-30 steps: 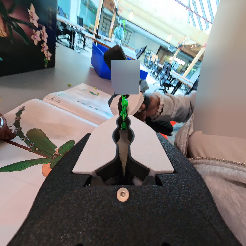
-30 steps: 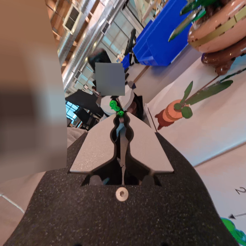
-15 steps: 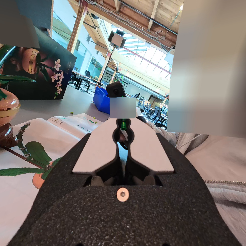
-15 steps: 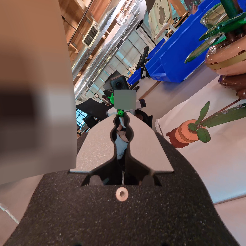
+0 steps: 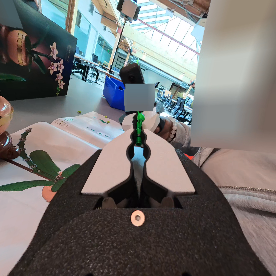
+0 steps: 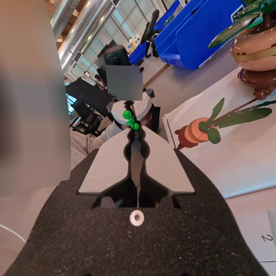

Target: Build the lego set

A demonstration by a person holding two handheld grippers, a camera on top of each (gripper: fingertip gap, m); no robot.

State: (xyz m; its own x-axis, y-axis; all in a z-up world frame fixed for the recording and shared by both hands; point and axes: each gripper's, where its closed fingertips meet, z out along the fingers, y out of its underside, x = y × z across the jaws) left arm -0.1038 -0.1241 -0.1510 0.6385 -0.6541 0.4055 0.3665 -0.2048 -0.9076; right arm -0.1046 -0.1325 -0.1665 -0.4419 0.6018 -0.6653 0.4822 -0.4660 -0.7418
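Gripping a slim green lego stem [image 5: 138,131] at its near end, the left gripper [image 5: 138,132] has its jaws drawn close on the piece, which runs straight ahead from between the tips. The right gripper [image 5: 140,121] faces it from just beyond those tips, with the stem's far end lying between its pale fingers.

The right wrist view shows what the left one hides: the stem ends in two round green knobs, one [image 6: 135,126] sitting at the tips of the right gripper [image 6: 135,129], whose jaws are nearly together there (actual contact cannot be confirmed), the other [image 6: 127,114] lying against the left gripper's face.

Only the left wrist view shows the dark set box [image 5: 35,59], well ahead and left of the jaws, and loose green bits [image 5: 79,111] on the grey table [image 5: 83,100]. Both views show the open instruction booklet [image 5: 62,141] beside the jaws and a blue bin [image 5: 114,94]. The built pot model [image 6: 256,59] appears fully only in the right wrist view, far right of the jaws.
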